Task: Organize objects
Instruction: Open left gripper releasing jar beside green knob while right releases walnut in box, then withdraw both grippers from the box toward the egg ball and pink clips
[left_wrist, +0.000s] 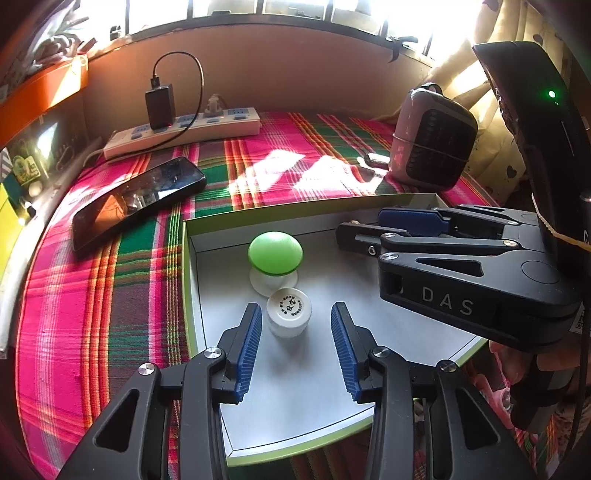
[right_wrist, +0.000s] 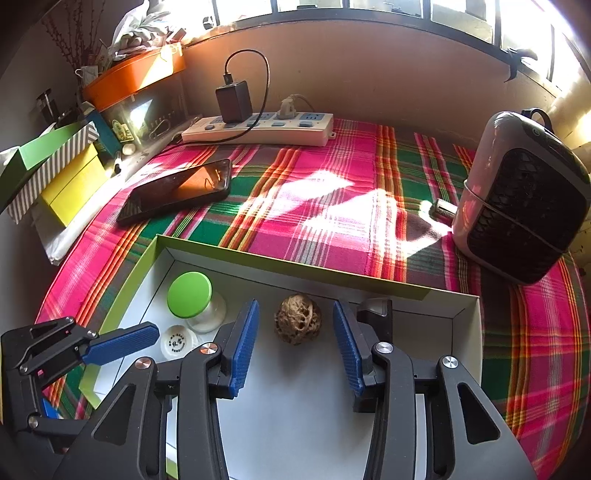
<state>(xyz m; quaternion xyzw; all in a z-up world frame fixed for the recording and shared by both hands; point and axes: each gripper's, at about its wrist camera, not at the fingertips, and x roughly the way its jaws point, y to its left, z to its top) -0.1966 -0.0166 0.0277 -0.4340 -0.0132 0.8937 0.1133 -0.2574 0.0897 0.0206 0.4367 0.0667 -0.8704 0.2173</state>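
Note:
A shallow white box with a green rim (left_wrist: 186, 258) lies on the plaid cloth. Inside it a small white capped bottle (left_wrist: 289, 314) stands between the pads of my left gripper (left_wrist: 296, 308); the pads sit apart from it, so this gripper is open. Just behind the bottle stands a green-lidded jar (left_wrist: 275, 253). In the right wrist view a wrinkled brown walnut (right_wrist: 297, 319) rests on the box floor between the blue pads of my right gripper (right_wrist: 295, 308), with gaps on both sides; it is open too. A dark object (right_wrist: 376, 312) sits partly hidden behind the right finger.
A black phone (right_wrist: 177, 190) lies on the cloth beyond the box, with a white power strip (right_wrist: 258, 127) and charger by the wall. A grey fan heater (right_wrist: 521, 199) stands far right, a small metal piece (right_wrist: 441, 209) beside it. Coloured boxes (right_wrist: 70, 184) crowd the left edge.

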